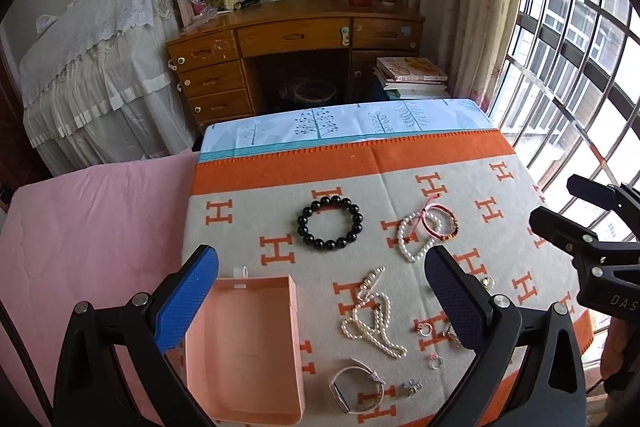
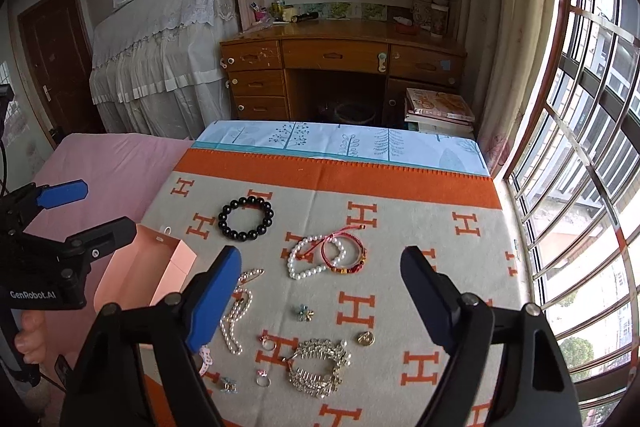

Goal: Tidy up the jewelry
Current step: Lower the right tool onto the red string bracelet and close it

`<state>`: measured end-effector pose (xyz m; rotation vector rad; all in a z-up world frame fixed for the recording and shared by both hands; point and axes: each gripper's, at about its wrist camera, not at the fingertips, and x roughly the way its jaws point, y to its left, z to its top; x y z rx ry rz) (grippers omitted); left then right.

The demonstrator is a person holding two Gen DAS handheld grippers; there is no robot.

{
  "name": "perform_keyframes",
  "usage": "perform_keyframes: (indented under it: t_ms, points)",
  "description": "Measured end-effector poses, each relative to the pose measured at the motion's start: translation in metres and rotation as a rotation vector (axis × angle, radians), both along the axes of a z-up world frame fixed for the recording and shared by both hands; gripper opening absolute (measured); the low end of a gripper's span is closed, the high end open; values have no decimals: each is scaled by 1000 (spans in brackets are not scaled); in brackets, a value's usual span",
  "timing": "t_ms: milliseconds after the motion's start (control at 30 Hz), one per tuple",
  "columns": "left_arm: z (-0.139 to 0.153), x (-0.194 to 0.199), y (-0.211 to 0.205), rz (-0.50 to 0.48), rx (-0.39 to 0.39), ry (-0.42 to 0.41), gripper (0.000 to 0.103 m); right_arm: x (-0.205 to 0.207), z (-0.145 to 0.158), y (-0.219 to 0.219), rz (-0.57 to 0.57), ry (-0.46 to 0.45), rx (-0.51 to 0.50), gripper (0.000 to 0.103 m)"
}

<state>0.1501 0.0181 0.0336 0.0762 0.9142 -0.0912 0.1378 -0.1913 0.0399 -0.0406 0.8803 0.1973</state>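
Jewelry sorting not yet begun: open pink cardboard box [image 1: 244,347] is empty.

Both the left gripper [image 1: 320,303] and right gripper [image 2: 320,299] hover spread wide, holding nothing. Black bead bracelet [image 2: 245,218], white pearl necklace [image 1: 372,319], rhinestone hair comb [image 2: 320,367] and small rings (all loose) lie on the orange-and-grey patterned blanket [image 2: 440,247], beside the box.
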Motion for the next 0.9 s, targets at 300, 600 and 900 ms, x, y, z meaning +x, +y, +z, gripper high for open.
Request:
perform_keyframes:
  t_ms: [300, 600, 900]
  points:
    - [-74, 99, 1, -9, -21, 199, 96, 80, -53, 5, 54, 238, 51, 46]
    - [-161, 152, 16, 82, -46, 400, 76, 120, -141, 15, 60, 455, 32, 33]
    - [-190, 166, 26, 128, -45, 455, 76, 126, -160, 16, 69, 497, 13, 33]
